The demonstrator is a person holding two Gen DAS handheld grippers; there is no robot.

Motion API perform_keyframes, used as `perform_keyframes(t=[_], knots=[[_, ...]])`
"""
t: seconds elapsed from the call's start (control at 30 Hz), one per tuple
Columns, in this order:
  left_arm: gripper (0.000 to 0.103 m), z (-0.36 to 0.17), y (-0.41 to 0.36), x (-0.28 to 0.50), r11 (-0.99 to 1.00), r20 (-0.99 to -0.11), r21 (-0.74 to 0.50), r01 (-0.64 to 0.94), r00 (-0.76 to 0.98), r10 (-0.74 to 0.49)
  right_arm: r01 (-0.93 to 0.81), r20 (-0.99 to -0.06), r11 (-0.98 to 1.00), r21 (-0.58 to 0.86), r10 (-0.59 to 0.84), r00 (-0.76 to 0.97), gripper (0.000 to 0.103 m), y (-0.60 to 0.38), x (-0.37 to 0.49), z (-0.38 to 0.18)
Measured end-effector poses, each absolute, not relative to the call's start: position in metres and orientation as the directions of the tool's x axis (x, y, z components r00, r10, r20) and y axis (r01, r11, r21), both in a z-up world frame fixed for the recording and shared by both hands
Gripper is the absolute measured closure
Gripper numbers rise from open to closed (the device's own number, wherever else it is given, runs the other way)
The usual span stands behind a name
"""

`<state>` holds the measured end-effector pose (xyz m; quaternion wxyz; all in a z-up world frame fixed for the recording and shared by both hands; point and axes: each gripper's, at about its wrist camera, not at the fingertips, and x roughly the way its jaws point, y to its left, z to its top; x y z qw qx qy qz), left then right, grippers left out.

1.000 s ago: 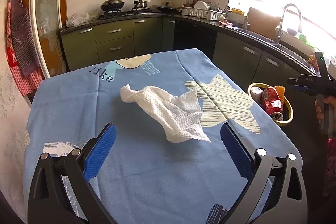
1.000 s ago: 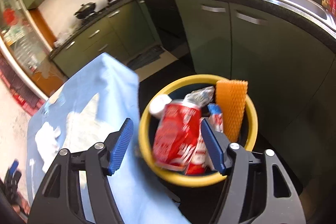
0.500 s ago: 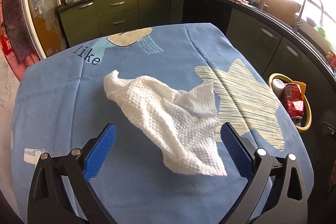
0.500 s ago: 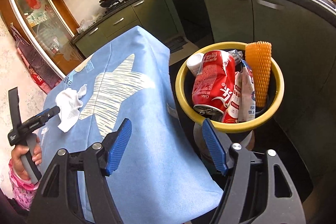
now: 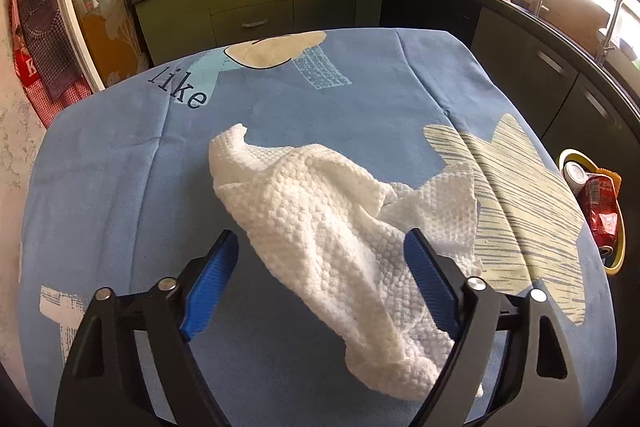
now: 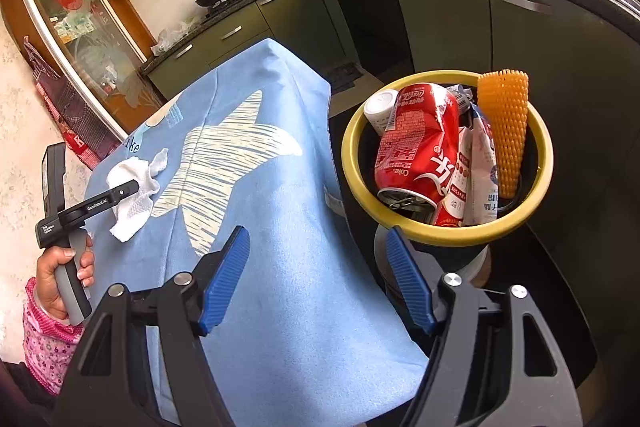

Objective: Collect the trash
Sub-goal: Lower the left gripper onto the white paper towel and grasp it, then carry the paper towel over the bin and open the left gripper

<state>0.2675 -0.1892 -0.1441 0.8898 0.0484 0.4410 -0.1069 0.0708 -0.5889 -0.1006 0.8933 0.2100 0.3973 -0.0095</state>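
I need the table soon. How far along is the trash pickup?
Done: the yellow bin beside the table already holds a crushed red can, wrappers and an orange foam net. In hand: the left tongs are closing around the white paper towel, not yet pinching it. Left: lifting the towel from the blue tablecloth into the bin. The right tongs are open and empty.
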Motion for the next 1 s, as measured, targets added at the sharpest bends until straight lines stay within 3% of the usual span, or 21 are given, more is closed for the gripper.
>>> perform_keyframes(t=[0.2,0.27,0.33,0.7,1.0], knots=[[0.064,-0.145,-0.19,0.266,0.968,-0.796,-0.026,0.25,0.58,-0.171,0.183,-0.714,0.91,0.372,0.155,0.682,0.036,-0.589,0.071,-0.102],[0.087,-0.144,-0.191,0.264,0.965,-0.793,-0.031,0.26,0.582,-0.182,0.18,-0.712,0.91,0.374,0.157,0.684,0.036,-0.589,0.07,-0.101],[0.095,-0.139,-0.193,0.258,0.961,-0.78,-0.019,0.275,0.597,-0.186,0.177,-0.709,0.91,0.375,0.158,0.687,0.036,-0.589,0.069,-0.1],[0.098,-0.049,-0.255,0.196,0.85,-0.648,0.032,0.526,0.658,-0.383,0.188,-0.692,0.9,0.393,0.154,0.706,0.036,-0.601,0.059,-0.103],[0.098,-0.009,-0.356,0.157,0.658,-0.621,0.023,0.752,0.527,-0.581,0.3,-0.674,0.863,0.405,0.06,0.736,0.036,-0.648,0.025,-0.104]])
